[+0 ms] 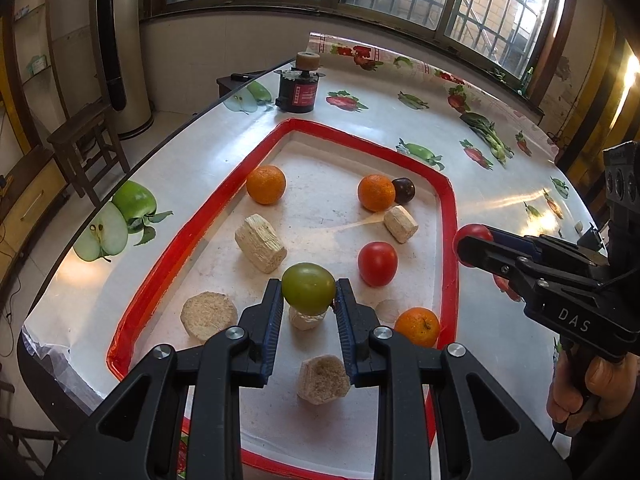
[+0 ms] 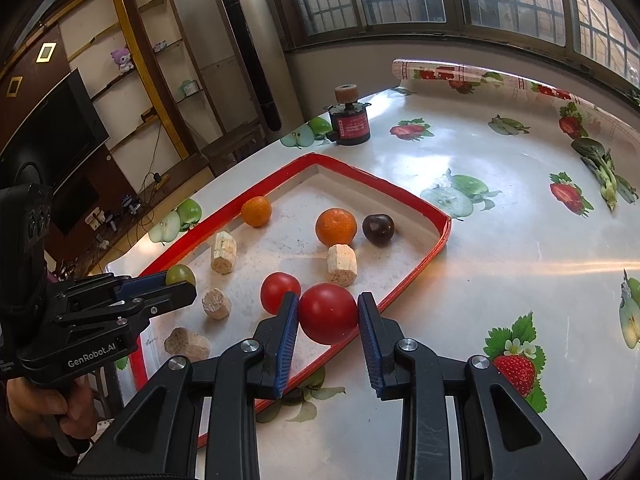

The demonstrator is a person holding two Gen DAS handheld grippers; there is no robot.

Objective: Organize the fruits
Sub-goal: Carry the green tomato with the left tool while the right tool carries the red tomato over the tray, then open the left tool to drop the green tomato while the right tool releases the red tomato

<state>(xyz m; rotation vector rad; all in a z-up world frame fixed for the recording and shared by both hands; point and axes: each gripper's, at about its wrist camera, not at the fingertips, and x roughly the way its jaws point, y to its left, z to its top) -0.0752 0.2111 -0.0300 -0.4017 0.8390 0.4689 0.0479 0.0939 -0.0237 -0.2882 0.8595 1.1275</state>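
**Both tools loaded: green tomato left, red tomato right**

My left tool (image 1: 308, 298) is clamped on a green tomato (image 1: 308, 286), pads pressing both sides, fruit held above the red-rimmed tray (image 1: 448, 216) w/ a wood chunk just under it. My right tool (image 2: 328, 316) is closed on a red tomato (image 2: 328, 313), held over the tray's near-right rim, approx. at the edge between tray and tabletop (image 2: 500, 240).

Inside the tray, from the left wrist view: 2nd red tomato (image 1: 377, 263) sits right of centre, near my left tool. Three oranges: one far left (image 1: 265, 184), one far right (image 1: 376, 192) touching a dark plum (image 1: 403, 190), one near right (image 1: 417, 326) close to the rim. Pale wood blocks are scattered among the fruit, e.g. a big one (image 1: 260, 249) mid-left, a small one (image 1: 401, 224) just below the far-right orange, another (image 1: 323, 378) between my left tool's fingers lower down.

Beyond the tray's far corner a black canister (image 1: 298, 88) w/ red label stands upright on the fruit-print cover.
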